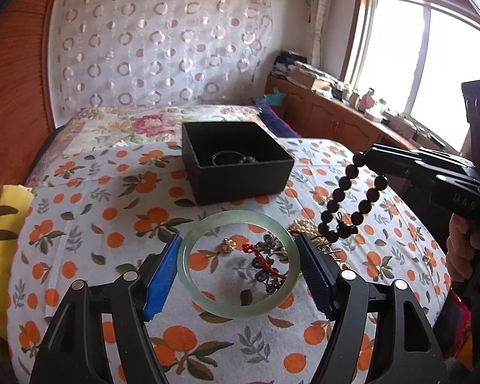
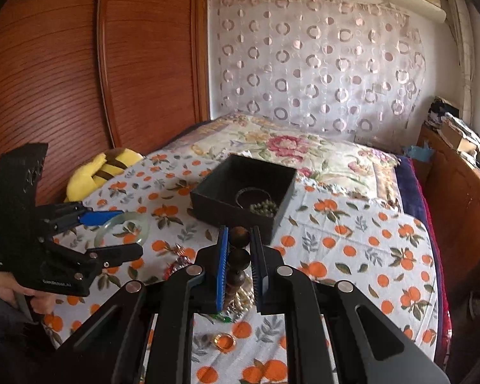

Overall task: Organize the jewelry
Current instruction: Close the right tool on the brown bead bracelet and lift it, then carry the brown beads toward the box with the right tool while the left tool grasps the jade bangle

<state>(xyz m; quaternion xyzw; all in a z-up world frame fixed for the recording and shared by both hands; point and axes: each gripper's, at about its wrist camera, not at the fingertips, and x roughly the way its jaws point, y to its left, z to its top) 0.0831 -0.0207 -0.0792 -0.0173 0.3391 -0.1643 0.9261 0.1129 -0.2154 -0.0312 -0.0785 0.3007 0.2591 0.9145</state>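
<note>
We hold the rigid, brittle bangle (image 1: 238,264) across its rim in the left tool (image 1: 238,265); the right tool (image 2: 239,252) pinches the limp beads (image 2: 239,256).

An orange-print bedspread (image 1: 89,224) covers the near part of the bed, with a floral quilt (image 2: 304,150) lying beyond it toward the wall. A sheer curtain with a ring pattern (image 1: 163,48) hangs behind the bed, beside a reddish wooden wardrobe (image 2: 96,64). A yellow plush toy with brown stripes (image 2: 102,169) sits at the bed's edge, and a cluttered wooden cabinet (image 1: 329,112) runs under the bright window (image 1: 425,57).
</note>
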